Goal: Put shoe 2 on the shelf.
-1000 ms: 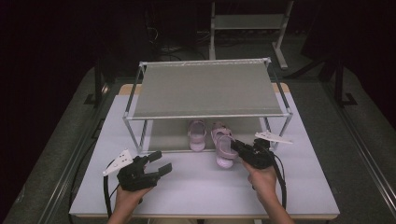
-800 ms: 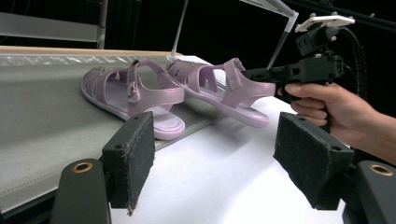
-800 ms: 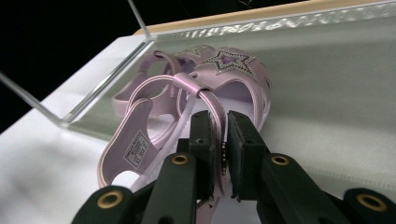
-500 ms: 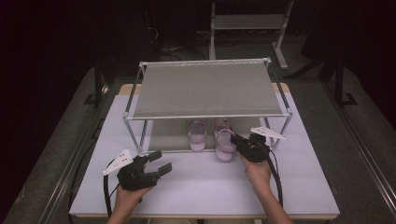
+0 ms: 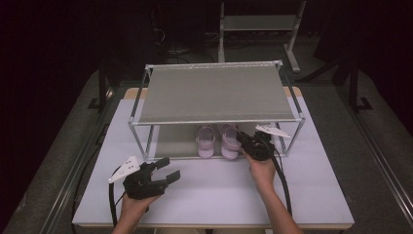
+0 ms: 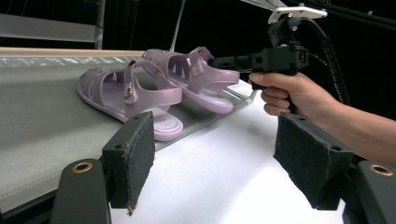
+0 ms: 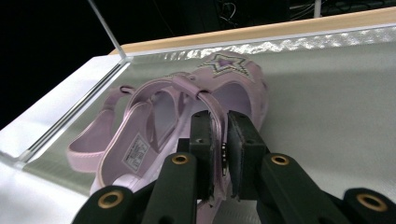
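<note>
Desk [image 5: 302, 195]: I see a white top, bare in front, carrying a two-tier rack. Both my forearms come in from the near edge.
Shoe rack [image 5: 214, 92]: metal frame with grey mesh shelves. The upper shelf is empty; the lower shelf [image 7: 336, 98] sits just above the desk and holds the footwear.
Sandals: a pair of lilac jelly sandals stands side by side on the lower shelf near its front edge, heels toward me. The left sandal [image 5: 205, 141] stands free. The right sandal [image 5: 229, 140] is the one in hand; in the right gripper view it shows a star motif on the toe.
Right tongs [image 7: 223, 154]: reached in under the upper shelf, jaws nearly shut on the right sandal's back strap [image 7: 212, 109], which runs between the pads. I read this as a firm pinch.
Left tongs [image 6: 219, 163]: jaws wide apart, holding nothing, resting low over the bare front-left of the desk, well apart from the rack.
Handling, my judgement: moulded soft plastic, light, flexible, and glossy enough to be somewhat slippery. The strap will bend and the sole will hang and swing if lifted by it.
Grip point, my judgement: the strap is serviceable for dragging or a short lift. For steadier carriage I would pinch the sole edge or the thicker heel.
Risk: low clearance under the upper shelf; the neighbouring sandal sits close enough to be knocked.
</note>
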Demonstrator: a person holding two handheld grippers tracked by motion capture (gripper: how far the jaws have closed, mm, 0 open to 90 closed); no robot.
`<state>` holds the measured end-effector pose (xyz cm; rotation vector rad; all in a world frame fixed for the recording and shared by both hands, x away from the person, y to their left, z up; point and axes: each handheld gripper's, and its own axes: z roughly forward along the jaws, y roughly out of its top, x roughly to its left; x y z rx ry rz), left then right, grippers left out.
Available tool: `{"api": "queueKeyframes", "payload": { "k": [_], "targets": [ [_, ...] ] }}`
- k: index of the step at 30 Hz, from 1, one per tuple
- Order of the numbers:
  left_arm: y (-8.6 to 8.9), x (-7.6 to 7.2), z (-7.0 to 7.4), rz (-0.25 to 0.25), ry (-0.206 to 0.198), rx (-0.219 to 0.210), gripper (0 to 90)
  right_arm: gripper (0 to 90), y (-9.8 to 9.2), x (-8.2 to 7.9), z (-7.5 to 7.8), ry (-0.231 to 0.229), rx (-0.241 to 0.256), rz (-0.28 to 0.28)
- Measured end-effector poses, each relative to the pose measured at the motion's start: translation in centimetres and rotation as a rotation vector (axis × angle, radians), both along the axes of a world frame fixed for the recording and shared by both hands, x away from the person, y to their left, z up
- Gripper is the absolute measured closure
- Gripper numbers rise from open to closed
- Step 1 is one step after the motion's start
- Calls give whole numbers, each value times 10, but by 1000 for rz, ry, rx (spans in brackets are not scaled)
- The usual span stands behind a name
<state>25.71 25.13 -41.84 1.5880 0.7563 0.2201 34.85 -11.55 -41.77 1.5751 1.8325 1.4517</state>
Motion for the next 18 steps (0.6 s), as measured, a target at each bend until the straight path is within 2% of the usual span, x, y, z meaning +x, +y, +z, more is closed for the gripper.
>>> {"api": "queueKeyframes", "payload": {
  "k": [1,2,5,9,10,13,18],
  "targets": [
    [0,0,0,-1,1,-1,286,804,1,1,0,12,9,-3],
    [0,0,0,-1,2,-1,286,804,1,5,-2,-5,-2,1],
    [-1,-1,0,-4,1,0,286,805,4,9,-3,8,10,-12],
    [-1,-1,0,-4,1,0,286,806,5,16,-5,-12,-10,2],
    [0,-1,0,-2,1,-1,286,806,8,18,-5,-10,7,-8],
    [0,-1,1,0,-1,-3,285,806,10,20,-7,-5,-7,-17],
    [0,-1,1,-1,-2,-4,286,806,11,22,-10,-6,-32,-1]
  ]
}}
